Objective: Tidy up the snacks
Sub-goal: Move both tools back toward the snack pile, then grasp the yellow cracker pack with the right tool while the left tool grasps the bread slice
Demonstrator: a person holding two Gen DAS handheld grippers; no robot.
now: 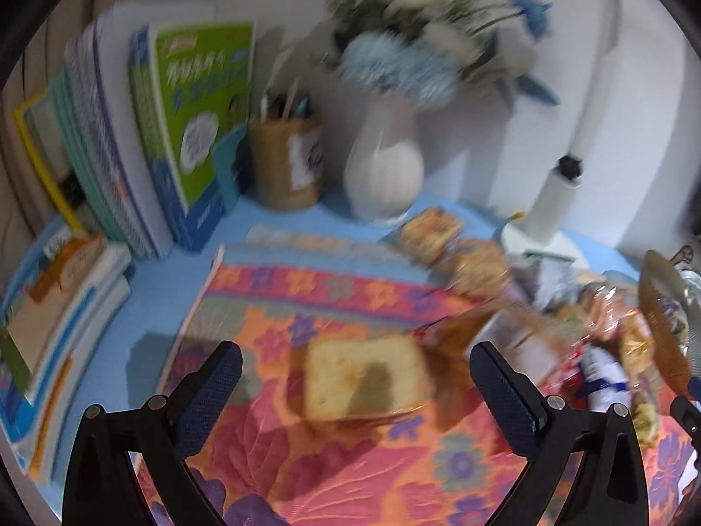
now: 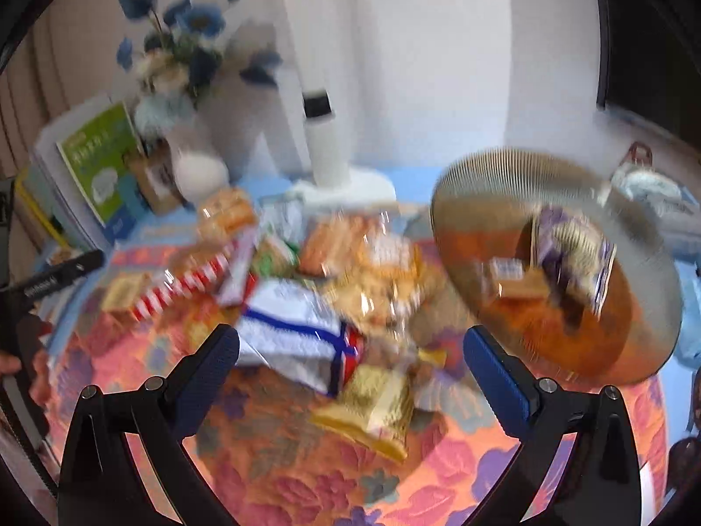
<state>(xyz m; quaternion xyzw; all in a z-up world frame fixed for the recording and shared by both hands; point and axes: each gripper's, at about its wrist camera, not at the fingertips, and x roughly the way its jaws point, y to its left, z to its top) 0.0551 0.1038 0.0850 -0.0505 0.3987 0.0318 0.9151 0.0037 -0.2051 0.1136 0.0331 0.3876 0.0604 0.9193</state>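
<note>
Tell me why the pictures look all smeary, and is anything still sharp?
Left wrist view: motion blur smears the blue and white flowers and the pale yellow cake slice, while the left tongs look crisp. Right wrist view: the heap of wrapped snacks and the amber ribbed glass plate are streaked; the right tongs stay sharp. Both views bend at the edges, fisheye style.

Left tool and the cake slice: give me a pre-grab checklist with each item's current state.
1. Left tool open: ok, jaws spread wide.
2. Cake slice between the jaws: ok, centred, untouched.
3. Slice clear of other snacks: cannot tell, a wrapper edge blurs into its right side.
4. Right tool free: ok, open and empty over the snack pile.
5. Plate has room: ok, only a few packets in it.
6. Picture sharp enough to aim: not ok, motion blur.
</note>
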